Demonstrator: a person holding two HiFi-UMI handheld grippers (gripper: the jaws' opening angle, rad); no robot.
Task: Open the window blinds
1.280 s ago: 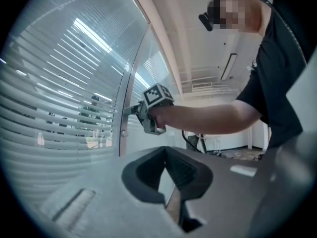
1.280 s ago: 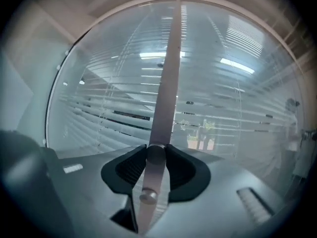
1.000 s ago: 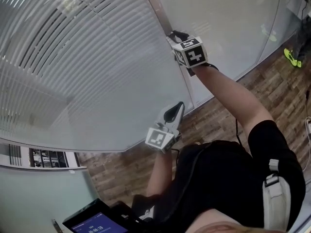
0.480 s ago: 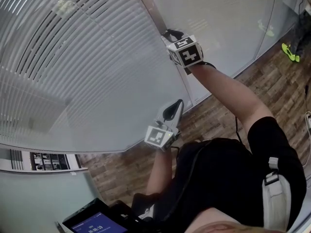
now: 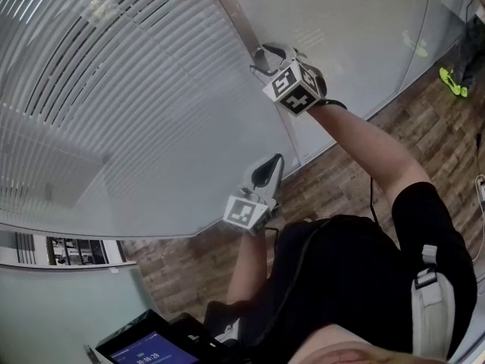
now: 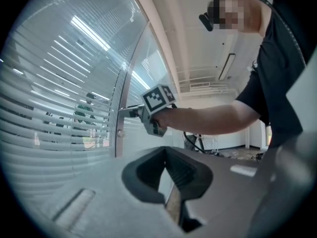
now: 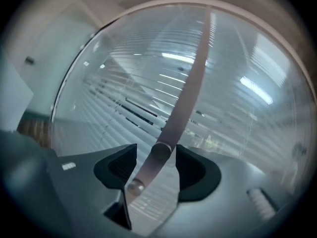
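White slatted blinds (image 5: 114,89) hang behind the glass, with dark gaps between the upper slats. A metal frame strip (image 5: 235,14) runs down the pane. On this strip sits a small round knob (image 7: 159,150). My right gripper (image 5: 264,59) is held up against the strip, and its jaws have just been opening. In the right gripper view the knob lies between the spread pads of that gripper (image 7: 157,157), and neither pad presses on it. My left gripper (image 5: 267,169) hangs lower, near the glass, shut on nothing. The left gripper view shows its jaws (image 6: 166,162) together.
A second small stud (image 7: 133,186) sits lower on the strip. Wooden floor (image 5: 341,173) runs along the foot of the glass wall. A dark device with a lit screen (image 5: 148,347) is at the bottom left. Neon shoes (image 5: 453,89) show at the far right.
My right gripper has rolled about its own axis at the knob, so its marker cube now faces differently, and its jaws stand wider. The left gripper has stayed in place.
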